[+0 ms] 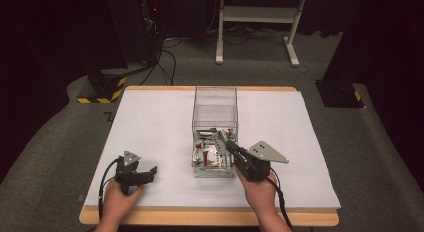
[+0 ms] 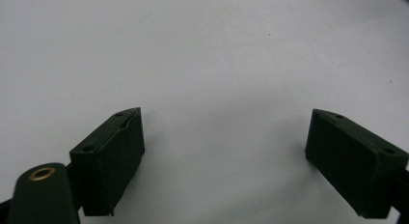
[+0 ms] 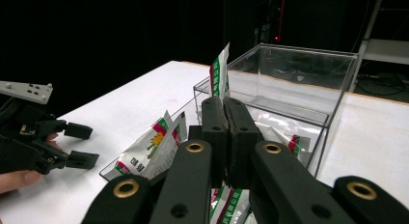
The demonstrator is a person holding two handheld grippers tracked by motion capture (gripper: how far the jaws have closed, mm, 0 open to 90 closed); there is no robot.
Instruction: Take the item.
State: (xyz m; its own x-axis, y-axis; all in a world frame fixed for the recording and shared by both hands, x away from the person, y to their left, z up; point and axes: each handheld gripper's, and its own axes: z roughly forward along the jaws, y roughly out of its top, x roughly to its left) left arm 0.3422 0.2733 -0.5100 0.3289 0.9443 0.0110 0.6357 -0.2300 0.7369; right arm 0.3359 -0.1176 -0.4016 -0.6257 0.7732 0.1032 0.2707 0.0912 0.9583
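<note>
Packets (image 1: 212, 154) fill the near end of the clear box (image 1: 215, 99) at the middle of our white desk (image 1: 150, 122). Our right gripper (image 3: 226, 105) reaches over the box's near rim, its fingers pressed together on 1 packet (image 3: 220, 72) that stands upright above them. Our left gripper (image 2: 224, 137) rests low over bare desk, well apart from the box, with its fingers spread wide and nothing between them.
</note>
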